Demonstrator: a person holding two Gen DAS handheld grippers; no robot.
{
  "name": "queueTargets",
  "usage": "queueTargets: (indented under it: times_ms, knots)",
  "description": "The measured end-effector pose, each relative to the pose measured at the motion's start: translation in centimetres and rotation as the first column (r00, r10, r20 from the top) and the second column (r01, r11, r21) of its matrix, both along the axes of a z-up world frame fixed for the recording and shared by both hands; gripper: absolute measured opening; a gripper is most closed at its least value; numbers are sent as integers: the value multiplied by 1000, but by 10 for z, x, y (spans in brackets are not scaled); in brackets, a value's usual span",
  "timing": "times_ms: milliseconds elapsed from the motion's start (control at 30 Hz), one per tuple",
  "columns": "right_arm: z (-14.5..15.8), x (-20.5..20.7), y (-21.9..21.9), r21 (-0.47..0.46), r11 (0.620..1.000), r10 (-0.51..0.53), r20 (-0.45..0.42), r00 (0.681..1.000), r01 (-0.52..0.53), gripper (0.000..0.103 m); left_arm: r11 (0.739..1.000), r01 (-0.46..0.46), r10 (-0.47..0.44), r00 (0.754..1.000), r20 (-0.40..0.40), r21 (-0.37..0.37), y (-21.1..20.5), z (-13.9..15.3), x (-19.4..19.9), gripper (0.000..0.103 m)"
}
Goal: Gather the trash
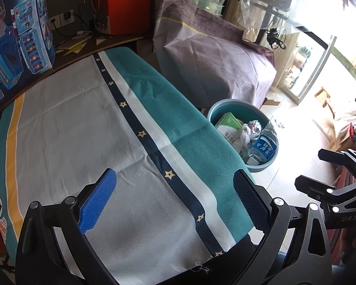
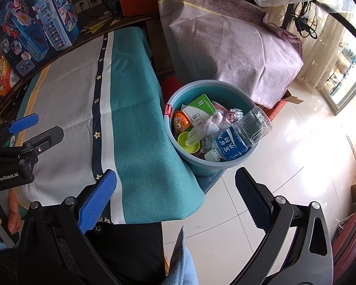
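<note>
currently, left to right. at far left a blue toy box (image 1: 16, 35) stands on the dark ledge behind the bench (image 1: 66, 123), printed with cartoon figures. the bench is draped in a cloth (image 2: 133, 128): yellow stripe at its left side, grey field, a navy band with small stars, a white stripe, then teal to its right edge, where it hangs over the side.

left gripper (image 1: 175, 199) hovers over the grey and navy part of the cloth, jaws wide apart, nothing between the blue pads (image 1: 99, 201). in the right wrist view the same gripper shows at far left, above the cloth, with the person's hand (image 2: 4, 216) on its handle below.

right gripper (image 2: 175, 199) is held past the bench's right edge, partly over the teal overhang and partly over the white tiled floor (image 2: 284, 166); its jaws are also wide apart and hold nothing.

the trash sits in a blue bin (image 2: 227, 87) on the floor, just beside the bench's right edge and touching the hanging cloth. inside: a green and white carton (image 2: 199, 109), an orange wrapper (image 2: 181, 123), a lime-green lid (image 2: 187, 142), crumpled clear plastic (image 2: 216, 121), and a crushed water bottle (image 2: 239, 135) with blue label, its base sticking out over the rim.

behind the bin is a bulky shape under a lilac cover (image 2: 227, 45). far right: bright window glare on the floor.
</note>
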State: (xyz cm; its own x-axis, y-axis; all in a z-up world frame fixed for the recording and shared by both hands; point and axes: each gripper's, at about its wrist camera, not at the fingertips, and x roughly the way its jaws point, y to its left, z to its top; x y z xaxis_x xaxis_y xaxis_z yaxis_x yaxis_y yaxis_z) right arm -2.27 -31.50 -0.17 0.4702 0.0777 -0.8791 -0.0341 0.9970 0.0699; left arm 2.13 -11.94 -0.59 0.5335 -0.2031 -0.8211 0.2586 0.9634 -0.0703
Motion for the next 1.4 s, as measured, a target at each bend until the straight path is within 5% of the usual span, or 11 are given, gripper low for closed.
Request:
queueTargets:
  times_ms: [1400]
  knots:
    - [2,4,7,-46,999,-8,22,1000,9,96,1000,-23,22,999,-29,-6,12,-4,1,99]
